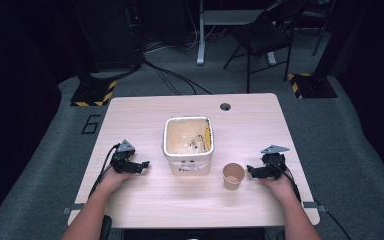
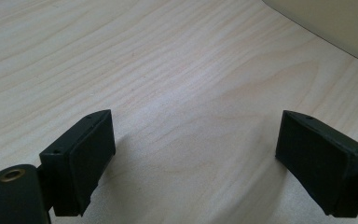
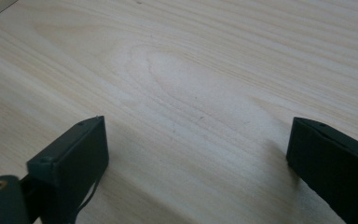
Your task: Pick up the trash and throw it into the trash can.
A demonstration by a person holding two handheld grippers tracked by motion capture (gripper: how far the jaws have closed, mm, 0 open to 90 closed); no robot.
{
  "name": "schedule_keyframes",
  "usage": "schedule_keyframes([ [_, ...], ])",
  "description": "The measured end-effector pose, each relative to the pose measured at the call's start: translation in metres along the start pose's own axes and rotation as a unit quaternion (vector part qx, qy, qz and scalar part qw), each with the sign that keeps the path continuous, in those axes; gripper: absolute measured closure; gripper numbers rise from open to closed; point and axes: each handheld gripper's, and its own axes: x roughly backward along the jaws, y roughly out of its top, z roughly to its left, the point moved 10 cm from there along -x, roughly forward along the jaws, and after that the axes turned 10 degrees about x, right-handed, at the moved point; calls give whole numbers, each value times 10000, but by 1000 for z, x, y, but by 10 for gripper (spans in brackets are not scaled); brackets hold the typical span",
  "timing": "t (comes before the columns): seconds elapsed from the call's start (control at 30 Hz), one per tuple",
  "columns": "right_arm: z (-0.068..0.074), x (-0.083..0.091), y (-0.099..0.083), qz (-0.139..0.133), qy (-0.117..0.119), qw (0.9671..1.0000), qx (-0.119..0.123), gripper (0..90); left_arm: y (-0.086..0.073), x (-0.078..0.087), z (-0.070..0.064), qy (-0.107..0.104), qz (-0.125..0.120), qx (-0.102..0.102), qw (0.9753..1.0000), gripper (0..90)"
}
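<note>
Your wooden table [image 1: 145, 112] carries a white square tub [image 1: 188, 145] at its middle. Left of the tub, your left gripper [image 1: 141, 165] rests with jaws spread wide over bare wood. Right of the tub, your right gripper [image 1: 251, 171] is likewise spread and empty, just beside the small paper cup [image 1: 233, 175].

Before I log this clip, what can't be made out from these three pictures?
- Contents of the white tub: high view, a yellowish item and dark bits inside, too small to identify.
- The tub's front label: high view, print too small to read.
- Inside of the paper cup: high view, too small to tell if anything is in it.
- Pale object at the top right corner: left gripper view, cut off by the edge.
</note>
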Motion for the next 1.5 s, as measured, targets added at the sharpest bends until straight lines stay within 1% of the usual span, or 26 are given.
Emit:
schedule_keyframes([
  [0.03, 0, 0, 0, 0, 0, 10000, 0, 60, 0, 0, 0, -2, -2, 2, 10000, 117],
  [0.1, -1, 1, 0, 5, -13, 10000, -6, 100, 0, 0, 0, -8, -9, -11, 10000, 117],
  [0.13, -2, 2, 0, 11, -37, 10000, -65, 147, 0, 0, 0, -18, 0, -26, 10000, 117],
  [0.17, -4, 4, 0, -14, -55, 10000, -56, 187, 0, 0, 0, -22, 0, -27, 10000, 117],
  [0.3, -6, 4, 1, -55, -71, 10000, -43, 203, 0, 0, 0, -23, 1, -32, 10000, 117],
  [0.37, -6, 5, 0, -4, -86, 9999, -99, 213, 0, 0, 0, -23, 1, -33, 10000, 117],
  [0.47, -5, 6, -1, 26, -98, 9999, -115, 232, 0, 0, 0, -23, -1, -29, 10000, 117],
  [0.5, -8, 9, -1, 81, -168, 9996, -190, 258, 0, 0, 0, -27, 1, -28, 10000, 117],
  [0.53, -10, 10, -2, 138, -215, 9993, -282, 310, 0, 0, 0, -23, 1, -32, 10000, 117],
  [0.63, -13, 11, -3, 198, -263, 9990, -319, 310, 0, 0, 0, -28, 1, -28, 10000, 117],
  [0.67, -14, 12, -4, 225, -263, 9988, -344, 310, 0, 0, 0, -24, 2, -33, 10000, 117],
  [0.77, -13, 12, -4, 296, -241, 9988, -309, 300, 0, 0, 0, -23, 2, -32, 10000, 117],
  [0.83, -12, 13, -3, 293, -243, 9988, -313, 296, 0, 0, 0, -23, 2, -35, 10000, 117],
  [0.87, -12, 14, -2, 248, -228, 9990, -290, 290, 0, 0, 0, -23, 0, -31, 10000, 117],
  [0.9, -10, 17, 1, 181, -163, 9993, -279, 268, 0, 0, 0, -22, 2, -32, 10000, 117],
  [0.97, -8, 19, 2, 161, -153, 9993, -294, 267, 0, 0, 0, -27, 0, -24, 10000, 117],
  [1.0, -4, 24, 6, 71, -101, 9995, -286, 257, 0, 0, 0, -28, 9, -20, 10000, 117],
  [1.03, -4, 24, 6, 71, -101, 9995, -286, 257, 0, 0, 0, -24, 11, -27, 10000, 117],
  [1.13, 1, 30, 12, -33, -5, 9998, -211, 249, 0, 0, 0, -26, 12, -25, 10000, 117],
  [1.17, 4, 34, 17, -122, 32, 9998, -157, 249, 0, 0, 0, -26, 1, -30, 10000, 117],
  [1.23, 6, 36, 19, -152, 61, 9997, -167, 249, 0, 0, 0, -24, 2, -32, 10000, 117],
  [1.27, 6, 38, 22, -216, 78, 9996, -139, 253, 0, 0, 0, -24, 3, -33, 10000, 117],
  [1.3, 8, 40, 24, -249, 113, 9995, -177, 257, 0, 0, 0, -28, 2, -25, 10000, 117],
  [1.33, 9, 46, 29, -355, 109, 9992, -128, 258, 0, 0, 0, -24, 2, -35, 10000, 117],
  [1.4, 10, 49, 32, -395, 118, 9991, -120, 258, 0, 0, 0, -27, 2, -29, 10000, 117],
  [1.5, 12, 58, 39, -518, 226, 9983, -126, 254, 0, 0, 0, -28, -2, -24, 10000, 117],
])
